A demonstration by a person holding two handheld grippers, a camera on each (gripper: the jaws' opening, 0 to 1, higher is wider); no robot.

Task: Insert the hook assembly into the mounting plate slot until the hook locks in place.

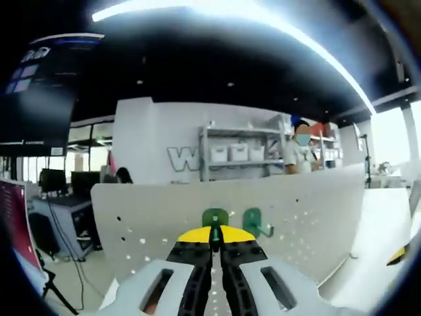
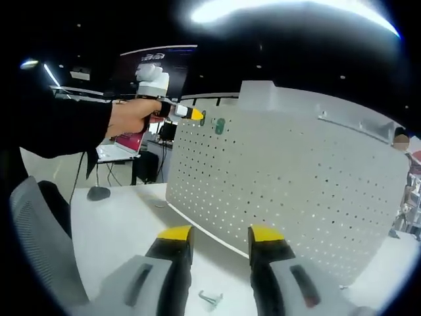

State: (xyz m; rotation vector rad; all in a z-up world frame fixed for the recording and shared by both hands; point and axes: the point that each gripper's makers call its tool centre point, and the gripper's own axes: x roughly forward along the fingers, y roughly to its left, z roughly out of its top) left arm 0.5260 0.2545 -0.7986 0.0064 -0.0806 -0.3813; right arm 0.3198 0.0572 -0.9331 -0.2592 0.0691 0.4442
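Note:
A white pegboard plate [image 1: 158, 217] [image 2: 289, 178] stands upright on the table. My left gripper [image 1: 216, 234] is shut on a green hook [image 1: 214, 217], which it holds against the plate's upper part. A second green hook [image 1: 254, 221] [image 2: 220, 125] sits in the plate just to the right of it. In the right gripper view a hand holds the left gripper [image 2: 195, 114] at the plate's top left corner, with the held green hook [image 2: 202, 119] at its tip. My right gripper [image 2: 221, 238] hangs open low over the table, in front of the plate, holding nothing.
A small metal part [image 2: 210, 298] lies on the white table [image 2: 125, 224] between my right jaws. A grey chair back [image 2: 33, 224] is at the left. Behind the plate stand shelves [image 1: 237, 155] and a person [image 1: 301, 153]; desks with monitors [image 1: 52, 179] are at the left.

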